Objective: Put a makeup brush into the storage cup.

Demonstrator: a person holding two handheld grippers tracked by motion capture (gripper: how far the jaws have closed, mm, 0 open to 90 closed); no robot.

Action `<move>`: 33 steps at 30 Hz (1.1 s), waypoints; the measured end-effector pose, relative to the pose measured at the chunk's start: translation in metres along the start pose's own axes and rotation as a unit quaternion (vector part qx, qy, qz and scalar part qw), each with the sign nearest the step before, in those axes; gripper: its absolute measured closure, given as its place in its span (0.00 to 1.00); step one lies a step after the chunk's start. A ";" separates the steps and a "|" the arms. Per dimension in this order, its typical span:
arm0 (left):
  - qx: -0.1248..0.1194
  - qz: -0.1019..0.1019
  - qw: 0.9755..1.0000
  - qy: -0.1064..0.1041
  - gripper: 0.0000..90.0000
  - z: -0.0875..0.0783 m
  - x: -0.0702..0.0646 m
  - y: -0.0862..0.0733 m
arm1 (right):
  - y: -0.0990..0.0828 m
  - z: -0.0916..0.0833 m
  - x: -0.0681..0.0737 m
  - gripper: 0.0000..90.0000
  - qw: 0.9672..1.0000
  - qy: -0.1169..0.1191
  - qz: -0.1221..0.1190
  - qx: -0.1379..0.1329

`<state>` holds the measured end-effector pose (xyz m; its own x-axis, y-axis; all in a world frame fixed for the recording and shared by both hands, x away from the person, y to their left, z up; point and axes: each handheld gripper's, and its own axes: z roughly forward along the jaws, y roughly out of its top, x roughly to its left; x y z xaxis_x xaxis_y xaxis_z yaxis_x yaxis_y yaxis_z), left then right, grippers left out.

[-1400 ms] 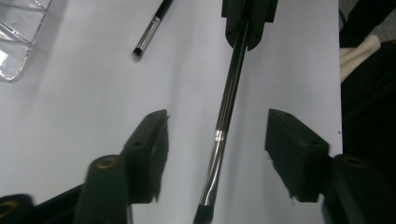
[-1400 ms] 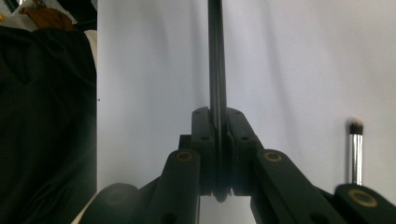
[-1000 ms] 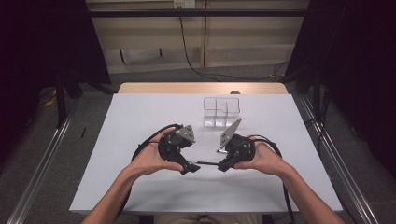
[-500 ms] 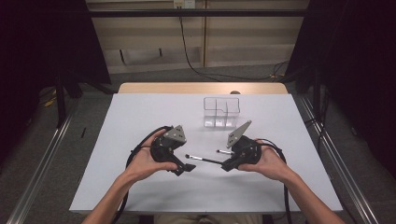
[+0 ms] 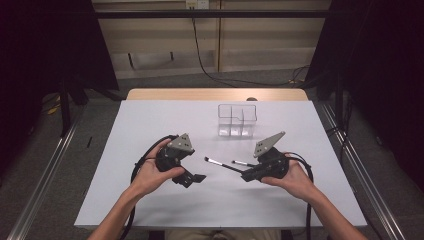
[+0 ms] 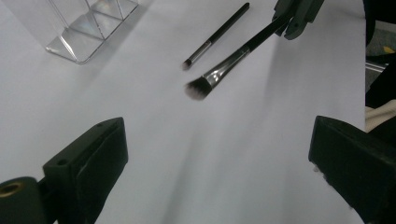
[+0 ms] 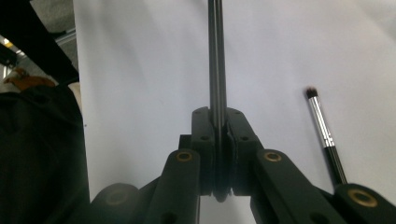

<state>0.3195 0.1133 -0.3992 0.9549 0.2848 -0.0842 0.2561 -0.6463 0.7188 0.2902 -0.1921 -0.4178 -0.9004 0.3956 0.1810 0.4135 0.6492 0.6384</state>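
Holding: larger makeup brush [image 6: 233,60], handle clamped between the fully closed jaws of the right gripper [image 5: 248,176], bristles pointing toward 10 o'clock in the high view. Advice: keep the grip firm, lift the bristle end, carry it to the clear organizer [image 5: 237,120] at 12 o'clock. Left gripper [image 5: 196,178]: jaws wide apart after just opening, empty. Smaller brush [image 6: 215,36] lies on the table [image 5: 150,125] just beside.

My left tool [image 5: 196,178] and right tool [image 5: 246,176] are matte black, each topped with a grey three-cornered plate, brass-coloured pivot screws in the links, black cables trailing; forearms bare.
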 end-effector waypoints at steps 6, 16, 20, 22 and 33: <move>-0.003 0.000 1.000 -0.002 0.06 -0.002 0.001 0.000 | -0.006 0.003 0.002 0.93 1.000 -0.003 0.018 -0.019; -0.010 -0.004 1.000 0.007 0.06 -0.006 0.001 -0.002 | -0.016 0.001 0.004 0.93 0.998 0.009 0.037 -0.051; -0.015 -0.006 1.000 0.011 0.06 -0.008 0.001 -0.003 | -0.018 -0.003 0.003 0.93 0.995 0.014 0.046 -0.086; -0.017 -0.008 1.000 0.011 0.06 -0.008 0.001 -0.003 | -0.019 -0.003 0.004 0.93 0.994 0.014 0.043 -0.101; -0.025 -0.010 1.000 0.010 0.05 -0.009 0.000 -0.004 | -0.020 -0.005 0.008 0.93 0.989 -0.003 0.025 -0.147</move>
<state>0.3173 0.1222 -0.3954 0.9460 0.3128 -0.0856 0.2677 -0.6042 0.7505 0.2739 -0.2048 -0.4251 -0.8787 0.4268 0.2138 0.3994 0.4120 0.8190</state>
